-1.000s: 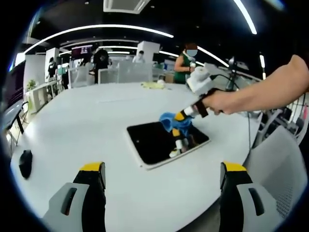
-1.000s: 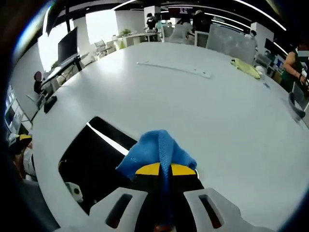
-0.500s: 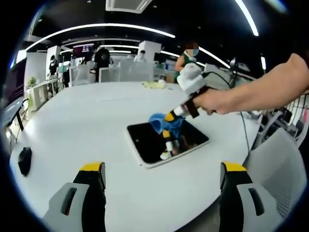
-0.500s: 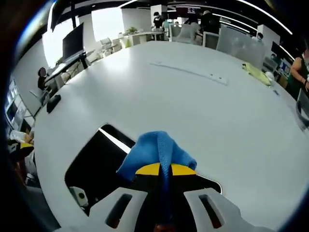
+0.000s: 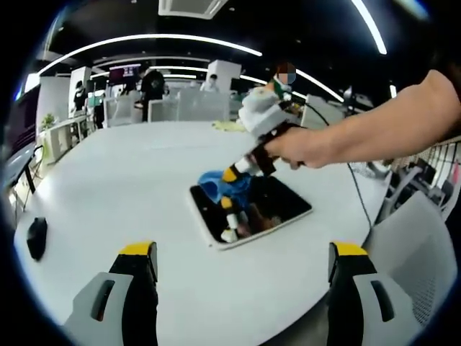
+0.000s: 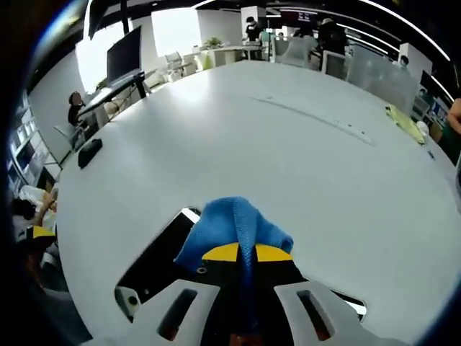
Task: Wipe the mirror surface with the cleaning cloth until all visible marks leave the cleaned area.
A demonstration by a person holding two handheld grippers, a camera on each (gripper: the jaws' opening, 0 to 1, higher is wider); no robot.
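Observation:
A rectangular mirror (image 5: pixel 270 209) with a white frame lies flat on the white table (image 5: pixel 122 180), its glass dark with reflections. My right gripper (image 5: pixel 232 174), held by a hand and bare forearm reaching in from the right, is shut on a blue cleaning cloth (image 5: pixel 214 184) and presses it on the mirror's left part. In the right gripper view the blue cloth (image 6: pixel 234 229) bunches over the yellow-tipped jaws of that gripper (image 6: pixel 240 253), with the mirror (image 6: pixel 155 263) below and to the left. My left gripper (image 5: pixel 241 252) hovers open over the table's near edge, holding nothing.
A black mouse-like object (image 5: pixel 37 240) lies at the table's left edge. A yellow cloth (image 5: pixel 229 127) rests at the far side. A grey mesh chair (image 5: pixel 418 252) stands at the right. Several people, desks and monitors are in the background.
The right gripper has slid the blue cloth leftward across the mirror, from its far right part to its left part. The left gripper has stayed still.

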